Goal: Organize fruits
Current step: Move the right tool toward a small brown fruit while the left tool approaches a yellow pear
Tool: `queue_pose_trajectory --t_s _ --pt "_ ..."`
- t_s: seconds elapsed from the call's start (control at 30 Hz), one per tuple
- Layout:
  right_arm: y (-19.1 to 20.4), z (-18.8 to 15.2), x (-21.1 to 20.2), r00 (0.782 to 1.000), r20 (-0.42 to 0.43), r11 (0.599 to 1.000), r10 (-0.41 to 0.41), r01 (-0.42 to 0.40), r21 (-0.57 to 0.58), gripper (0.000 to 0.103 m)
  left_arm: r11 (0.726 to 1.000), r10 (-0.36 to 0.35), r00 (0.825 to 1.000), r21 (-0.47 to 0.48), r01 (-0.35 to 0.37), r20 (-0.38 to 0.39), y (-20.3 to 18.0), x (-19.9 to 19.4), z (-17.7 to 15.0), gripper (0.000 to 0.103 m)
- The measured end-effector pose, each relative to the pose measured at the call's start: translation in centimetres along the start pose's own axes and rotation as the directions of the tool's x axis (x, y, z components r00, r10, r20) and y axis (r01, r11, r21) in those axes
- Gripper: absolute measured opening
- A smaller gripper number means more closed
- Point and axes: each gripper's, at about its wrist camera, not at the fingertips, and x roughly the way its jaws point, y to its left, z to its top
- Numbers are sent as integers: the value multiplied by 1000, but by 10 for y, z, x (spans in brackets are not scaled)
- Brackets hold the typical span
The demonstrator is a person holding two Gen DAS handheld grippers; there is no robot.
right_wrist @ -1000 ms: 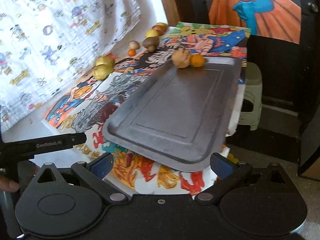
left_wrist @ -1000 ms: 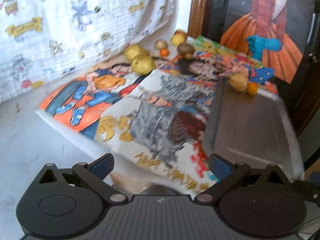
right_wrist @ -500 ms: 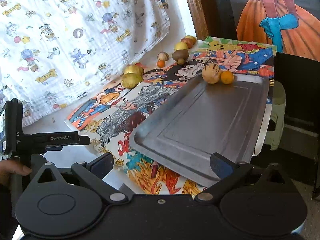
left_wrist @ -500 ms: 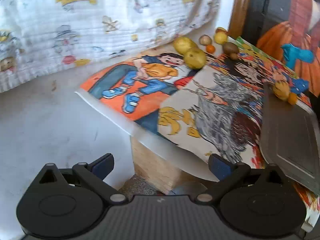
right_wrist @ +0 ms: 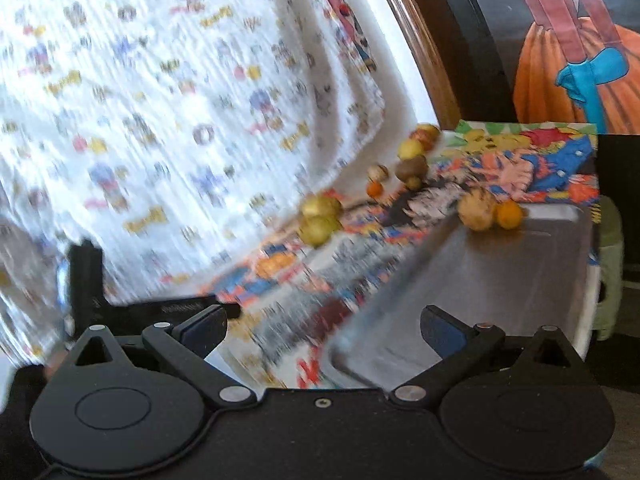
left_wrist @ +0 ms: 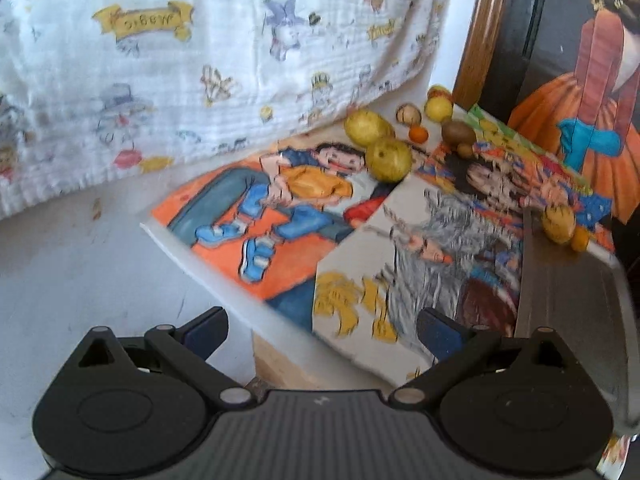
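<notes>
Two yellow-green fruits (left_wrist: 387,159) lie on the cartoon-printed table cover (left_wrist: 280,232), with several smaller fruits (left_wrist: 440,118) behind them near the wall. A grey metal tray (left_wrist: 568,304) sits at the right; a tan fruit (left_wrist: 558,223) and a small orange (left_wrist: 580,239) rest at its far end. The tray (right_wrist: 500,280) with these two fruits (right_wrist: 476,211) also shows in the right wrist view. My left gripper (left_wrist: 320,328) is open and empty, short of the table's near edge. My right gripper (right_wrist: 322,326) is open and empty near the tray's front corner.
A white printed cloth (left_wrist: 200,60) hangs behind the table. A dark panel with an orange painted dress (left_wrist: 580,120) stands at the right. A pale green stool (right_wrist: 610,264) stands beside the table. The left gripper's body (right_wrist: 120,312) shows at the left of the right wrist view.
Both grippers have moved closer to the table and turned; the fruits sit larger in view. The right wrist view is motion-blurred. Nothing was taken hold of.
</notes>
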Motion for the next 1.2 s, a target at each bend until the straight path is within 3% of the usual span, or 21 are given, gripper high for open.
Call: queue_pose_trajectory --t_s 0.2,0.37,0.53,0.63,0.73,0.93,1.07,1.2 --pt "5 64 12 991 34 991 128 -129 27 103 1000 -16 997 -22 18 80 -7 -1 27 103" --pt "9 124 47 997 -45 997 60 -57 52 103 996 -12 985 -89 27 171 -17 -2 55 103" --pt "7 160 103 995 -94 999 23 -27 -40 103 988 6 972 -153 30 234 -26 5 79 103" --pt "-11 171 148 990 -141 998 27 -34 -49 103 987 5 967 -154 35 253 -33 21 86 103" --pt "-38 177 194 980 -180 995 82 -91 -41 103 984 -5 972 -170 46 235 -35 45 89 103" --pt "-85 172 266 991 -130 999 -13 7 -50 103 959 -36 975 -267 95 218 -38 97 89 103" --pt "-107 169 299 994 -92 997 -67 62 -54 102 958 -40 981 -270 91 187 -43 130 90 103" --pt "-110 169 327 986 -115 989 -117 106 -100 102 963 -38 981 -256 87 190 -51 151 93 103"
